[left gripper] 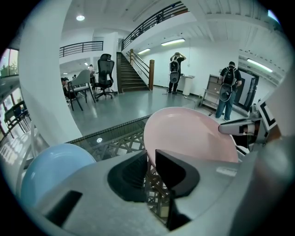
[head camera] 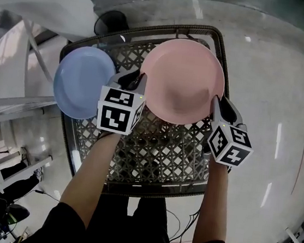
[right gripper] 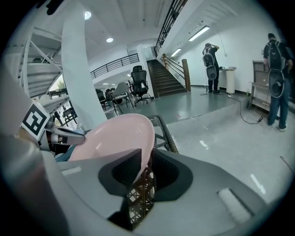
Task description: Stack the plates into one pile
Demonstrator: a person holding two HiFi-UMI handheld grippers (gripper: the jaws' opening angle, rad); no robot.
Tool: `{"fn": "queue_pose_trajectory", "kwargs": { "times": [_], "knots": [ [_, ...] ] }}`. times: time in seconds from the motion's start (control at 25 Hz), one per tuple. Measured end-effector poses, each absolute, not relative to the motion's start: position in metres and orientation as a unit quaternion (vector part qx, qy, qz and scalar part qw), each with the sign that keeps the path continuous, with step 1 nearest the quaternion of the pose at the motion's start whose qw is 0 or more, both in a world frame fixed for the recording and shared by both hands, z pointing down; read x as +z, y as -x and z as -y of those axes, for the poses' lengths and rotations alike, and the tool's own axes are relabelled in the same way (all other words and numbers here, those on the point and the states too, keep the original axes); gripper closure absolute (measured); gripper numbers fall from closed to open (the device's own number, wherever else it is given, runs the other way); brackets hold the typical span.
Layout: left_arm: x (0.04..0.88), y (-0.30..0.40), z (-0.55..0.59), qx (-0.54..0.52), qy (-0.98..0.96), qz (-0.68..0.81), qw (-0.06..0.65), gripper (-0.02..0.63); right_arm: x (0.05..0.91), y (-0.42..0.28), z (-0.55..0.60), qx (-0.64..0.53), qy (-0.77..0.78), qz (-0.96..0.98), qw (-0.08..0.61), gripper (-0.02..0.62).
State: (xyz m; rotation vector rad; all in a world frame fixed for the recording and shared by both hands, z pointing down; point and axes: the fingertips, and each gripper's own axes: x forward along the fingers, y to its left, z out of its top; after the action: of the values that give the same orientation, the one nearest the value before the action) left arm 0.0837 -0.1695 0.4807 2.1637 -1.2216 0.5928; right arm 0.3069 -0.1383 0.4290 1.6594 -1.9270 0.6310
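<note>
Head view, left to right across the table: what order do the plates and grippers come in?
blue plate → left gripper → pink plate → right gripper

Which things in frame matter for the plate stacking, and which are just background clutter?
Job: pink plate, rim between the jaws of left gripper and right gripper; blue plate; lattice table.
Lying about: office chair; staircase; two people standing at the back.
</note>
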Motion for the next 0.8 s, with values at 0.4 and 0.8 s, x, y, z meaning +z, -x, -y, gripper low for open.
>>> {"fn": "queue_pose_trajectory", "kwargs": {
  "times": [0.4, 0.8],
  "knots": [
    [0.457, -0.065, 0.164, 0.197, -0.807, 0.476, 0.289, 0.565, 0.411, -0.292, 0.136, 0.223, -0.607, 0.722, 0.248, 0.520],
    [0.450, -0.017, 0.158, 0.189, -0.788, 0.512, 0.286, 0.566, 0.407, -0.246, 0.146, 0.215, -0.576, 0.749, 0.248, 0.520]
  ]
}}
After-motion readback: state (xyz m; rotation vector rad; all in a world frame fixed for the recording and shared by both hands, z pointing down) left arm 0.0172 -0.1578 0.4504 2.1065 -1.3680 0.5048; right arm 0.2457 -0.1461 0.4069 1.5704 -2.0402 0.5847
